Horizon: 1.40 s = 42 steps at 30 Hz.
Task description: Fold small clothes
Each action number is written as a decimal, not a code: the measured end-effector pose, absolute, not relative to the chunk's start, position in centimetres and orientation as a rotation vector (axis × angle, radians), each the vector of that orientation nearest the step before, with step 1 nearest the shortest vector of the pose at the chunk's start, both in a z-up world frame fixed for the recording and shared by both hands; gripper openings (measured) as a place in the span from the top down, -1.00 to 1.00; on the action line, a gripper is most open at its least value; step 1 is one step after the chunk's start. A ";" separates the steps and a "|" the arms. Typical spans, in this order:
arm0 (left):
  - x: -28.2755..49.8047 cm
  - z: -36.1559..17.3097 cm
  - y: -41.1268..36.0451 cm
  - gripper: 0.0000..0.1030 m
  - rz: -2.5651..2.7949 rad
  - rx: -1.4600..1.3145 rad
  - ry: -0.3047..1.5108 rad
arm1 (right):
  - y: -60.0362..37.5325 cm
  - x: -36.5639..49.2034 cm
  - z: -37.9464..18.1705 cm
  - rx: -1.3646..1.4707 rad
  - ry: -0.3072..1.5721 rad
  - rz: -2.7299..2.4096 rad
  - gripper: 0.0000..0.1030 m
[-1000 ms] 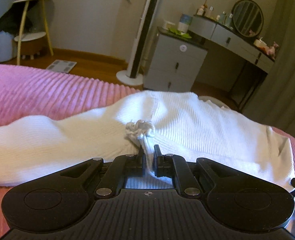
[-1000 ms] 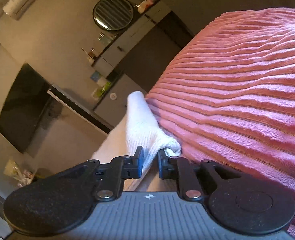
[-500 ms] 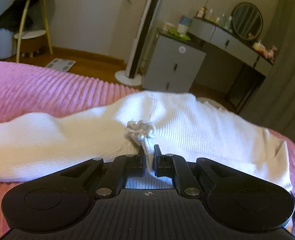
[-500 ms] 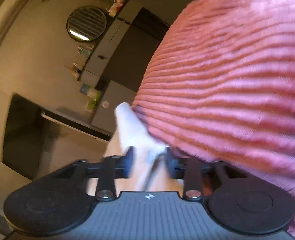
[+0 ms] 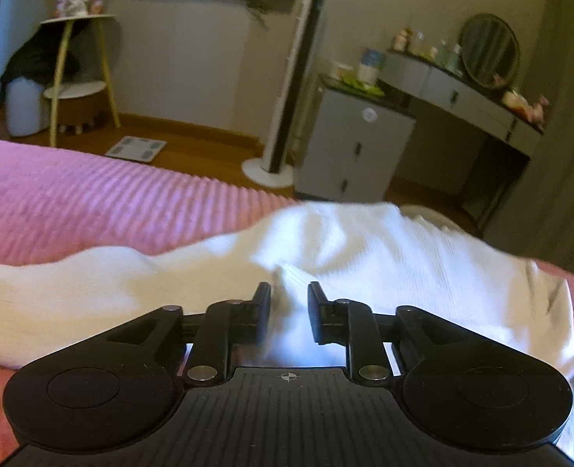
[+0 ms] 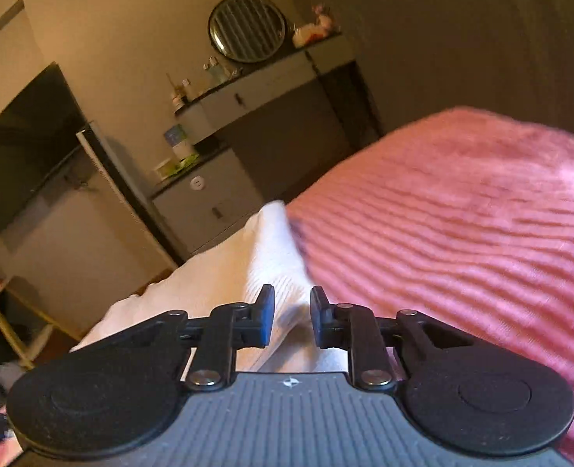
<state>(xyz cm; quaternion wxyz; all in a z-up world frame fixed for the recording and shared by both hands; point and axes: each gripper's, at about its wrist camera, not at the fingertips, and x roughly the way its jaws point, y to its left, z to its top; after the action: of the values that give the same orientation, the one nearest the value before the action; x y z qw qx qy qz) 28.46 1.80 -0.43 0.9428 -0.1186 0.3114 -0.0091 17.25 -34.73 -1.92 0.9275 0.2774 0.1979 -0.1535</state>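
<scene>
A pink ribbed bedspread [image 5: 92, 202] covers the bed, and across it lies the white ribbed knit garment [image 5: 384, 257], stretched in a long band from the left side to the right edge.

The left gripper [image 5: 288, 303] sits low at the garment's near edge. Its jaws are opening, a narrow gap apart, with a raised pinch of white cloth between them that the pads no longer seem to press.

The right gripper [image 6: 292, 311] is at the garment's [image 6: 271, 257] end beside the bedspread [image 6: 462, 233], jaws closing with a fold of cloth between them, the pads not clearly pressing yet.

The likely risk: the left lets go while the right has only a shallow bite, so the cloth slips out and the fold slumps or skews.
</scene>
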 end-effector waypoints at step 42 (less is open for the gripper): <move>18.8 -3.7 22.2 -0.20 0.418 -0.691 0.704 | -27.7 16.4 -2.0 0.434 0.569 -0.113 0.58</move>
<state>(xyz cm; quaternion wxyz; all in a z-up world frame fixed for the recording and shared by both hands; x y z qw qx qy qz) 18.83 22.20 -3.66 0.8599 -0.3290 0.3355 0.1992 16.43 -27.70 -1.98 0.9351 0.2123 0.2783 -0.0551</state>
